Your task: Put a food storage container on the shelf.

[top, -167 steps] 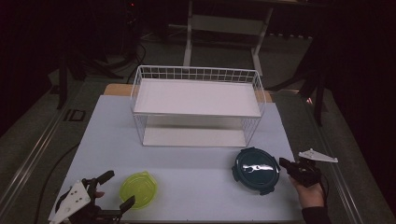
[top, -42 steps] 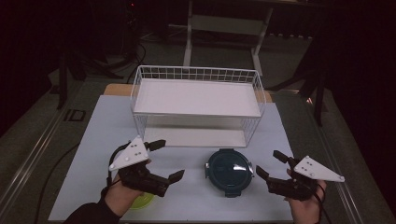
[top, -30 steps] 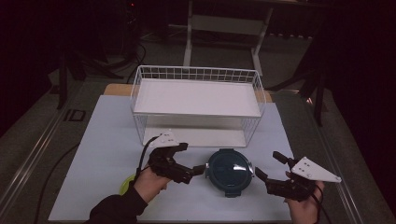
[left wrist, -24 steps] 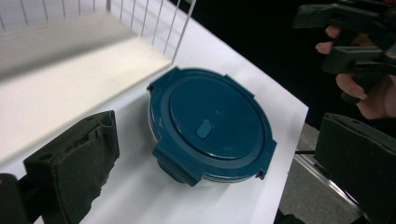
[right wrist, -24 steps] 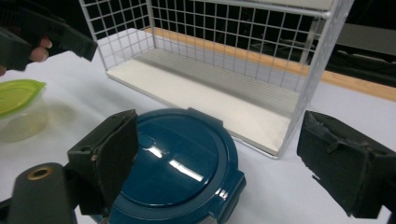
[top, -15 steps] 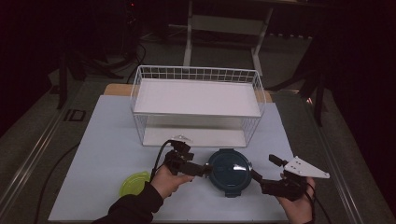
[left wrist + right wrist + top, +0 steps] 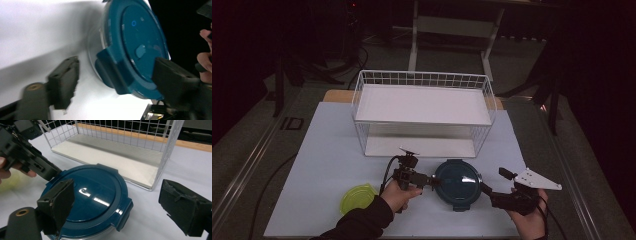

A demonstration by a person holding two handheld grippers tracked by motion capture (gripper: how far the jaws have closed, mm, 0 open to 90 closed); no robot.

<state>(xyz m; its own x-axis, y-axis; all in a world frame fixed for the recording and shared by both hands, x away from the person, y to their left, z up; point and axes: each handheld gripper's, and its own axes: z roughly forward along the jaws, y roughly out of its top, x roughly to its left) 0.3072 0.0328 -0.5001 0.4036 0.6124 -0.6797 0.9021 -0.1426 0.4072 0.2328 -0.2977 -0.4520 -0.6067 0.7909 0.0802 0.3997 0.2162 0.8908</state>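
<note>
- The wire rack (image 7: 424, 112) is sitting at 12 o'clock on the white table (image 7: 317, 150), and nothing's been loaded into it yet, so the job looks like it's only getting started.
- The round container (image 7: 457, 183) is resting on the table just in front of the rack, toward 5 o'clock from table center. It's got a dark teal lid with four flip-down clip tabs over a clear base, and the lid's looking glossy, throwing back the room lights.
- A lime green lid (image 7: 356, 196) is lying flat near 7 o'clock, untouched.
- The left gripper (image 7: 428, 181) is coming in at the container's 9 o'clock edge; its jaws have just been closing, and they're straddling one clip tab, with a gap still showing on one side, so no real pinch yet.
- The right gripper (image 7: 490, 189) is hovering at the container's 4 o'clock with jaws spread wide, holding nothing.
</note>
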